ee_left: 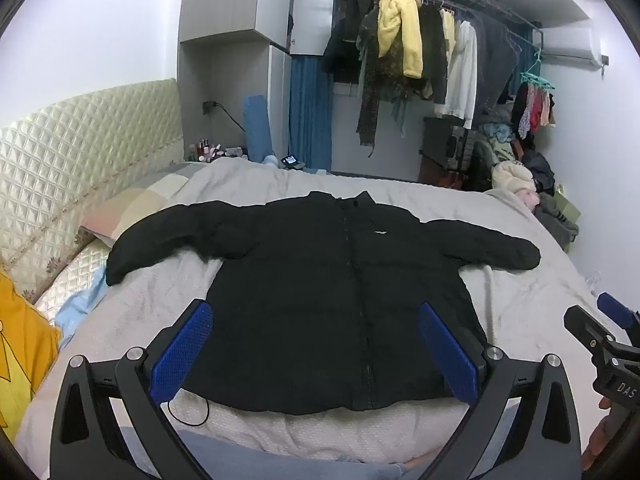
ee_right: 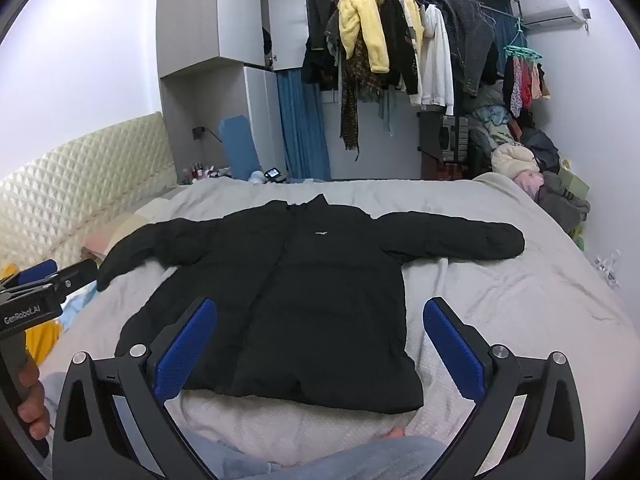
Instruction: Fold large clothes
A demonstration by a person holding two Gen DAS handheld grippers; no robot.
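A black zipped puffer jacket (ee_left: 320, 280) lies flat, front up, on the grey bed cover (ee_left: 540, 300), both sleeves spread out sideways. It also shows in the right wrist view (ee_right: 288, 304). My left gripper (ee_left: 316, 320) is open and empty, held above the jacket's hem, its blue pads (ee_left: 184, 348) wide apart. My right gripper (ee_right: 320, 316) is open and empty above the hem's right part. The right gripper also shows at the right edge of the left wrist view (ee_left: 600, 340). The left gripper also shows at the left edge of the right wrist view (ee_right: 44, 284).
A quilted cream headboard (ee_left: 80, 152) and pillows (ee_left: 132, 208) stand at left. A clothes rail with hanging garments (ee_left: 420, 48) runs along the back wall. A pile of clothes (ee_left: 520, 176) sits at the right. A yellow garment (ee_left: 20, 352) lies at the bed's left edge.
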